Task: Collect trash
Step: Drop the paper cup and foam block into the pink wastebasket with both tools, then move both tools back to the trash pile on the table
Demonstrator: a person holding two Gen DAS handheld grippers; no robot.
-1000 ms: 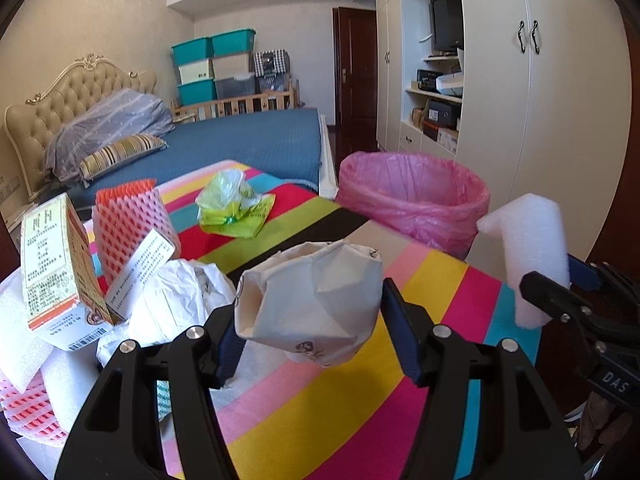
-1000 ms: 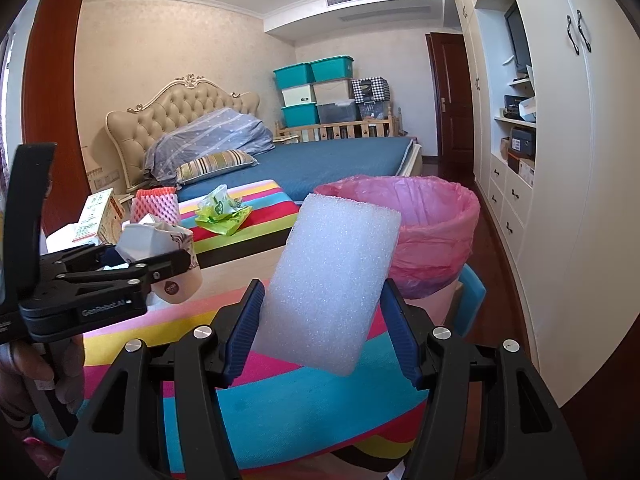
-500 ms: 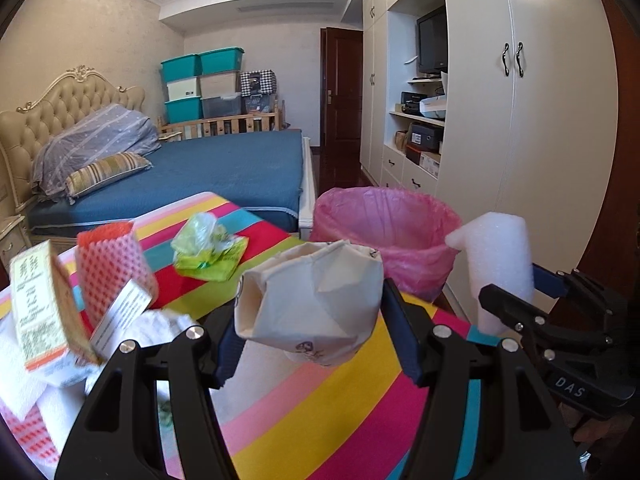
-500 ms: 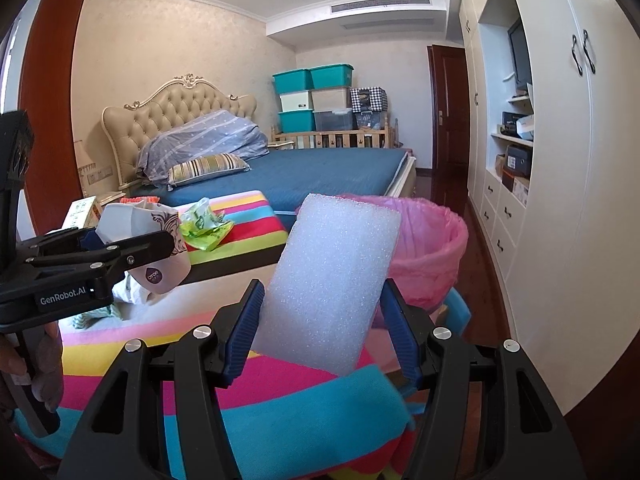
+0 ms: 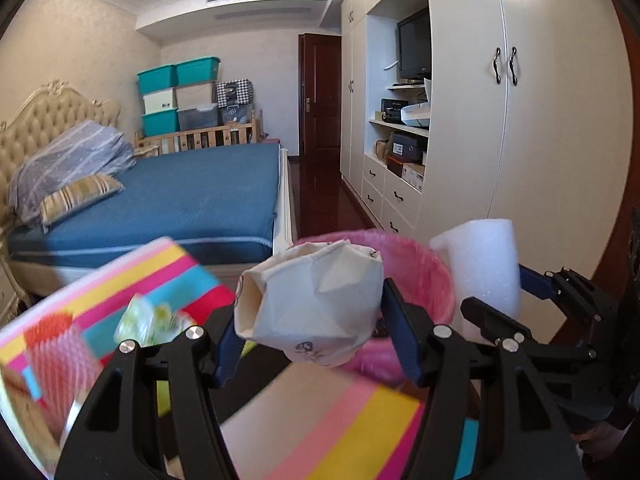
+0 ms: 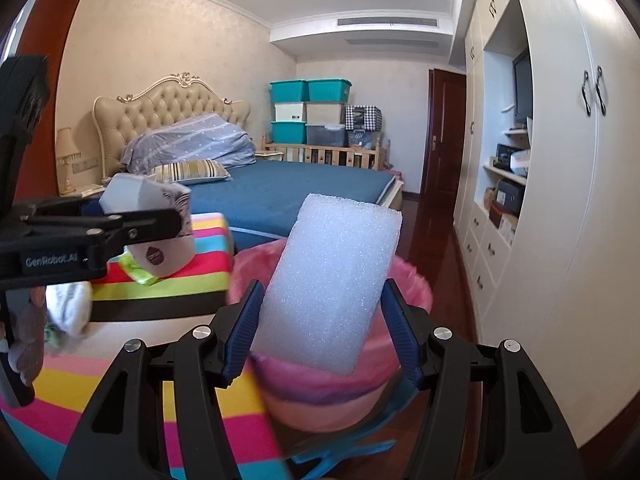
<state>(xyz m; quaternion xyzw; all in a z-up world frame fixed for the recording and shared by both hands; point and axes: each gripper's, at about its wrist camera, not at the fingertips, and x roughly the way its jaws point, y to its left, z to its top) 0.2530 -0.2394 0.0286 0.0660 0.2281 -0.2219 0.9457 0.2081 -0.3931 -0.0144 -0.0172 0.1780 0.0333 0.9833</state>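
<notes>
My left gripper [image 5: 310, 322] is shut on a crumpled beige paper bag [image 5: 312, 300], held in the air in front of the pink-lined trash bin [image 5: 416, 276]. My right gripper [image 6: 322, 316] is shut on a white foam block [image 6: 332, 280], held just over the near rim of the same bin [image 6: 412, 284]. The foam block [image 5: 486, 268] and right gripper also show at the right of the left wrist view. The left gripper with the paper bag [image 6: 154, 236] shows at the left of the right wrist view.
The striped tablecloth [image 5: 332, 432] carries a green wrapper [image 5: 150, 320] and red foam net [image 5: 56, 356]. A blue bed [image 5: 192, 200] lies behind, white wardrobes [image 5: 540, 140] stand right. A blue clip [image 6: 340, 456] lies under the bin.
Both grippers have moved forward and right toward the bin, each keeping its load. The bin now sits directly behind the paper bag and under the foam block.
</notes>
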